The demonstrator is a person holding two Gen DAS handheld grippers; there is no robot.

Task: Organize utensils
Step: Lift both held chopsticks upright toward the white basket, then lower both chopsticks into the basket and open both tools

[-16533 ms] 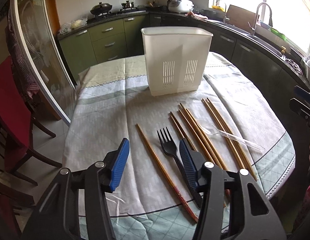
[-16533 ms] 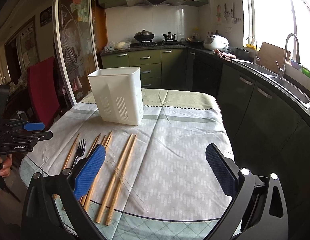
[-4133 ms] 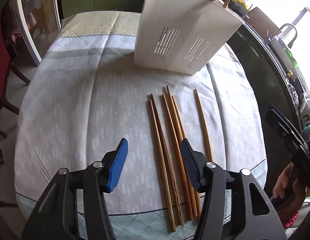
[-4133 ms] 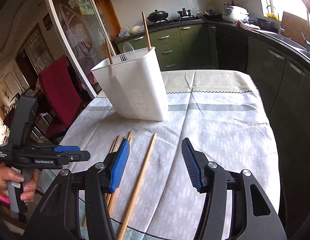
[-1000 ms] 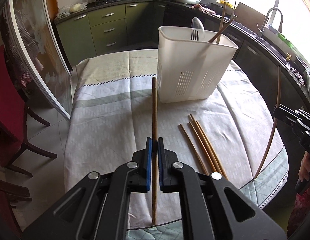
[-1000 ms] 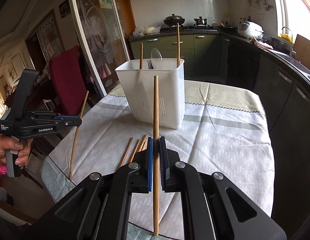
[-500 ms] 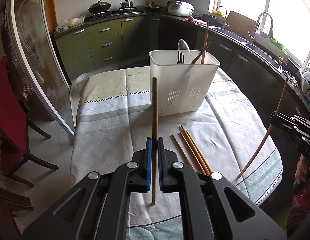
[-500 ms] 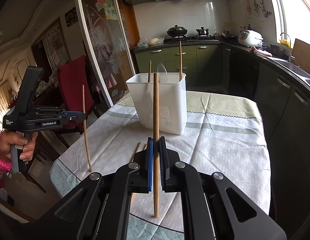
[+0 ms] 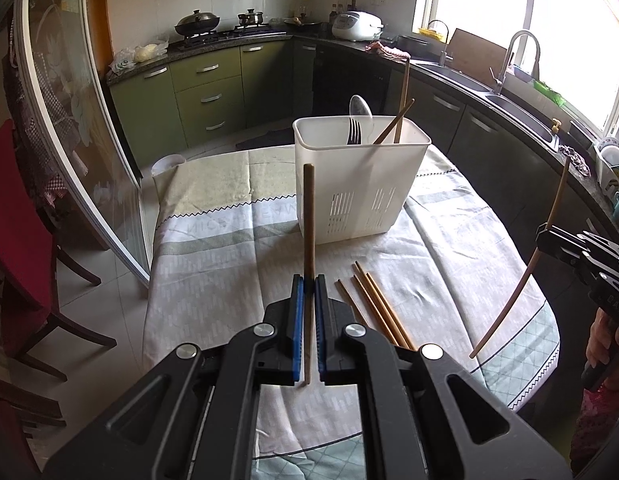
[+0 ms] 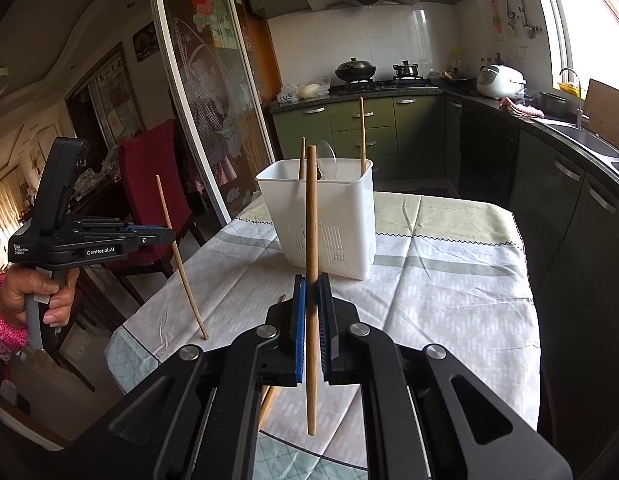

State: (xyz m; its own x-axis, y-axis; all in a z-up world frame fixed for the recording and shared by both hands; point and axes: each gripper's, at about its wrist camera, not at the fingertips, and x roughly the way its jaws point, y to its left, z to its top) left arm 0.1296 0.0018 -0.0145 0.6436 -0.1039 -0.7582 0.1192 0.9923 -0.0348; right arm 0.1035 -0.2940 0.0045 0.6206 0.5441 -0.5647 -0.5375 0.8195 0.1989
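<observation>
Green kitchen cabinets (image 9: 207,92), bright window (image 9: 581,20), red chair (image 10: 149,200).

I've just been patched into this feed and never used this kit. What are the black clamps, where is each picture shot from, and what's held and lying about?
No robot arm: a person holds a two-finger clamp in each hand. Each picture comes from a fisheye camera on one clamp, looking along its fingers. The left gripper is shut on a darker chopstick, held upright. The right gripper is shut on a paler chopstick. Each view also shows the other clamp at its edge, with the hand holding it. On the clothed table lie three loose chopsticks, in front of the white utensil holder, which contains a fork, a clear spoon and two chopsticks.
</observation>
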